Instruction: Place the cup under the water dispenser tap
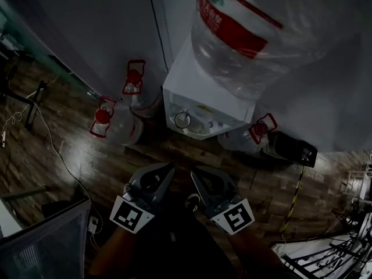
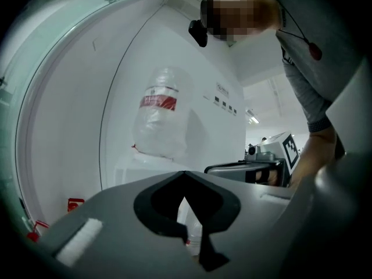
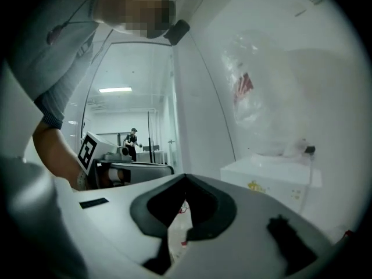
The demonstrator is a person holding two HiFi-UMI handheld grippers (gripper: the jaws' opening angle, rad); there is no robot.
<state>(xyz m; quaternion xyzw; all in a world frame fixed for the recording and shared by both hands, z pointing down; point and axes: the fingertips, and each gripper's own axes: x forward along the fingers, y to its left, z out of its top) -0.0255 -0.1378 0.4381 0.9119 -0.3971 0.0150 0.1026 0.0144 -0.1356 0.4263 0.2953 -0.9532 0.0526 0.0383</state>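
Water dispenser point(image 1: 195, 95): white cabinet against the wall, on the wood floor point(image 1: 64, 156). A large clear bottle point(image 1: 250, 34) with a red label is seated upside down on top of it.

Cup point(image 1: 182, 120): seen from above as a round rim on the dispenser's front ledge, by the drip grille. It appears to sit below the taps, but the head view is dark and the taps cannot be made out. Neither gripper touches it.

Left gripper point(image 1: 168, 171): in front of the dispenser and well apart from it, pointing toward its front. In the left gripper view the two jaw tips meet at a point with nothing between them. Closed, empty.

Right gripper point(image 1: 195, 173): just beside the left one, at the same stand-off from the dispenser. In the right gripper view the tips are likewise pressed together, and only floor shows through the gap lower down. Closed, empty.

Marker cubes: one on each gripper, on the side away from the dispenser.

Spare bottles: two with red handles on the floor left of the dispenser, the nearer one point(image 1: 119, 125) lying just off its front corner. A third point(image 1: 250, 135) lies at the dispenser's right foot.
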